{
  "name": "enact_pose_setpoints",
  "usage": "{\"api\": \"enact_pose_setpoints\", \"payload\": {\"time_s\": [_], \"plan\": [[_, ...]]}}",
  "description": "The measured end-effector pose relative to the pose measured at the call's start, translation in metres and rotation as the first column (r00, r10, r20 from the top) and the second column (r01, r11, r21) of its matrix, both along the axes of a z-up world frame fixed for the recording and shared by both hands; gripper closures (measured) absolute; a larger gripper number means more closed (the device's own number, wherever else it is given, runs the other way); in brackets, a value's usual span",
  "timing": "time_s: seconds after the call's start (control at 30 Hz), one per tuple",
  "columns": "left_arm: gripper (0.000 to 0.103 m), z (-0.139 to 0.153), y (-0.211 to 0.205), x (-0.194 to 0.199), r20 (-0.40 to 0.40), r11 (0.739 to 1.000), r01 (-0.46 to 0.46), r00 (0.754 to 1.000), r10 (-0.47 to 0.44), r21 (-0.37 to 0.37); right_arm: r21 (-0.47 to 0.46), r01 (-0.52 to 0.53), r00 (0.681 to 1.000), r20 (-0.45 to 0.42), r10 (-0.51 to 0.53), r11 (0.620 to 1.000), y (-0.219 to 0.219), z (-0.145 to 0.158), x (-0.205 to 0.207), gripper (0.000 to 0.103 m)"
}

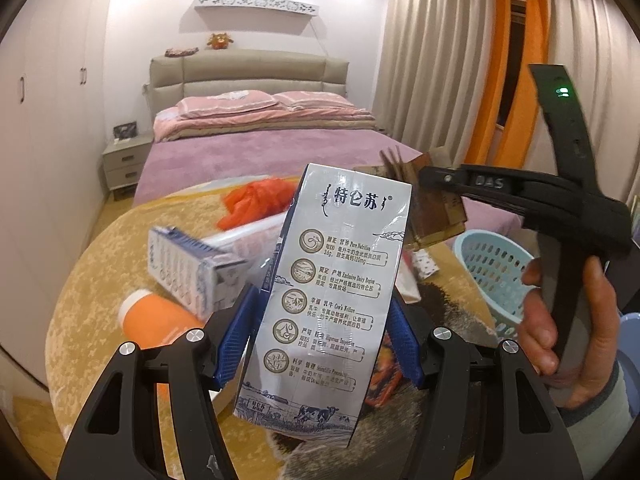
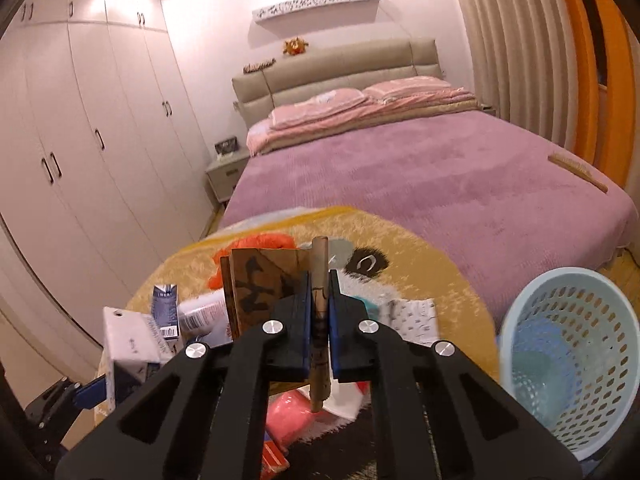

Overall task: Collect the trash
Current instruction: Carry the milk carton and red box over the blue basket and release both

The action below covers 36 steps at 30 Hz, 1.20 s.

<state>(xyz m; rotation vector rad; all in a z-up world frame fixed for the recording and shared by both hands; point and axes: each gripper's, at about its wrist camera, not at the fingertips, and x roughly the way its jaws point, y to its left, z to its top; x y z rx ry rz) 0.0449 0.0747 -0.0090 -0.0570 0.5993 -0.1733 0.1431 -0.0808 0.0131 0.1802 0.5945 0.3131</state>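
A: Left gripper (image 1: pixel 320 336)?
B: Fingers clamped on the upright milk carton (image 1: pixel 328 292), above the desk (image 1: pixel 100 264).
A: Right gripper (image 2: pixel 320 320)?
B: Fingers pinching folded cardboard (image 2: pixel 264 280), beside the basket (image 2: pixel 568 352).

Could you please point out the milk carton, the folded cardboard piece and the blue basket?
milk carton (image 1: pixel 332 280): left wrist view, middle of its printed face.
folded cardboard piece (image 2: pixel 260 280): right wrist view, its flat brown panel.
blue basket (image 2: pixel 592 344): right wrist view, its perforated wall.
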Motion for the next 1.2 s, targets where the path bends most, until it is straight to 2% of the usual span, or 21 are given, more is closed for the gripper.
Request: {"api": "enact_pose_setpoints", "payload": {"time_s": [0.13, 0.3, 0.43, 0.67, 0.93, 1.2], "plan": [[0.043, 0.007, -0.019, 0.007, 0.01, 0.999, 0.04, 0.999, -0.04, 0.005, -0.015, 0.074, 0.997, 0.034, -0.073, 0.997, -0.033, 0.006, -0.013, 0.098], [0.043, 0.008, -0.062, 0.02, -0.001, 0.993, 0.118, 0.993, -0.118, 0.024, -0.027, 0.193, 0.981, 0.026, -0.192, 0.981, -0.09, -0.001, -0.024, 0.098], [0.043, 0.009, -0.104, 0.034, -0.012, 0.981, 0.193, 0.981, -0.193, 0.029, -0.027, 0.3, 0.954, -0.002, -0.3, 0.954, -0.142, -0.01, -0.028, 0.098], [0.043, 0.005, -0.178, 0.059, -0.05, 0.946, 0.325, 0.945, -0.324, 0.019, -0.051, 0.434, 0.898, -0.064, -0.436, 0.9, -0.21, -0.038, -0.032, 0.098], [0.043, -0.023, -0.228, 0.098, -0.141, 0.926, 0.378, 0.916, -0.376, -0.012, -0.061, 0.499, 0.838, -0.221, -0.499, 0.864, -0.254, -0.091, -0.018, 0.098], [0.042, -0.057, -0.26, 0.125, -0.232, 0.916, 0.402, 0.89, -0.393, -0.008, -0.074, 0.509, 0.799, -0.329, -0.503, 0.858, -0.271, -0.13, -0.008, 0.097]]}}
